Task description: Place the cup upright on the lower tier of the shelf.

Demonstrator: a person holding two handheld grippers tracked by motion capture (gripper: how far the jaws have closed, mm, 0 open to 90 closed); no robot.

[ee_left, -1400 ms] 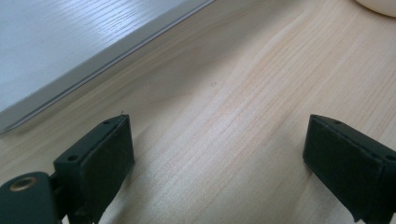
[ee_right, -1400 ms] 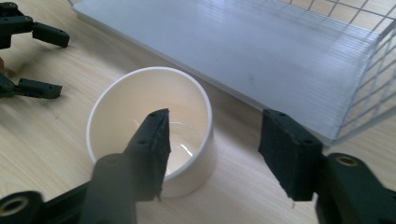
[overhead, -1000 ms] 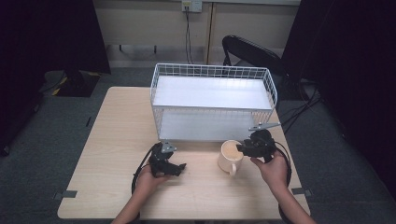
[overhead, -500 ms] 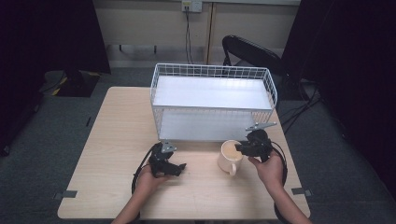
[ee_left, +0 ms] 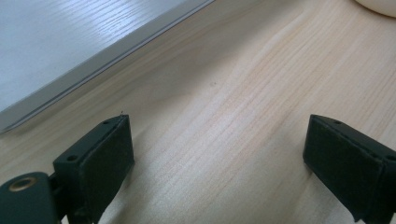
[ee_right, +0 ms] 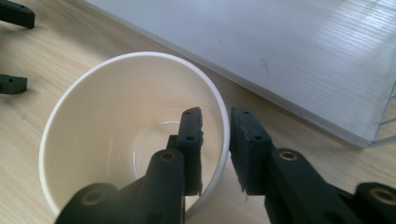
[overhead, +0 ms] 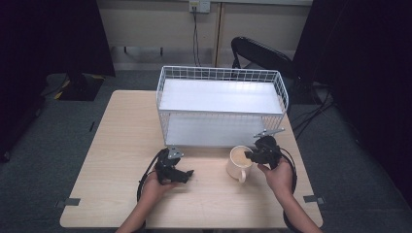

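Table (overhead: 121, 145), mug (overhead: 239, 162) still gripped, unmoved

One cream mug (overhead: 239, 163), one white wire rack (overhead: 221, 106) with two shelves, two claws, one surface (overhead: 121, 141), one chair (overhead: 260, 52).

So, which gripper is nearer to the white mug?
Right. The right gripper has its jaws on either side of the white mug wall, while the left gripper rests apart on the table, jaws open.

Lab-like room, dark curtains (overhead: 58, 34), wall socket (overhead: 199, 6)
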